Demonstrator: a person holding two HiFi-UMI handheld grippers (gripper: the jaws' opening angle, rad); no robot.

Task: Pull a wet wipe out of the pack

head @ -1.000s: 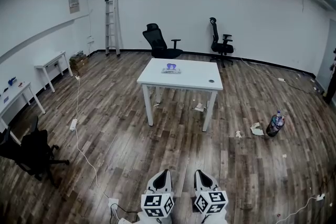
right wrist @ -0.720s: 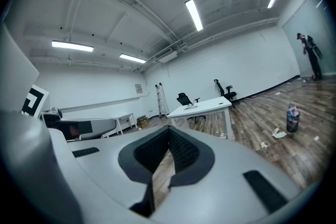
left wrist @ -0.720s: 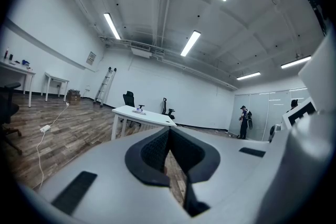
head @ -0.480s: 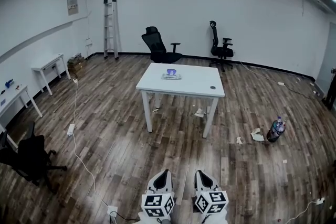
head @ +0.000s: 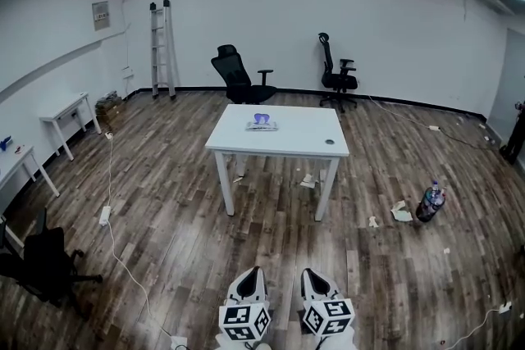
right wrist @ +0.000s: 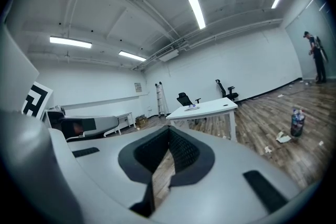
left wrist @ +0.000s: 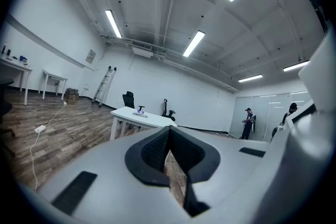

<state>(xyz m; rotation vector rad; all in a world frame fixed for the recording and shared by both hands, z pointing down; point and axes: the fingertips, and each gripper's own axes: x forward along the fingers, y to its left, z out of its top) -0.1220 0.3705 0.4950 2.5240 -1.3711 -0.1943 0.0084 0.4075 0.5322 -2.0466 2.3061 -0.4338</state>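
The wet wipe pack [head: 262, 125] lies flat on a white table [head: 312, 140] in the middle of the room, several steps ahead of me. It has a purple patch on top. Both grippers show at the bottom edge of the head view, held side by side and far short of the table. My left gripper [head: 253, 271] is shut and holds nothing. My right gripper [head: 309, 273] is shut and holds nothing too. From the left gripper [left wrist: 169, 132] the table [left wrist: 149, 119] and pack [left wrist: 139, 112] look small in the distance. The right gripper [right wrist: 169, 132] also faces the table [right wrist: 215, 106].
Two black office chairs [head: 238, 76] [head: 335, 73] and a ladder [head: 160, 49] stand by the far wall. A bottle [head: 430, 201] and paper scraps [head: 401, 213] lie on the floor at the right. A cable [head: 115, 246], another chair [head: 41, 268] and side desks [head: 70, 112] are on the left.
The view has moved forward across the floor toward the table, which sits a little nearer now. Both grippers stay shut and side by side.
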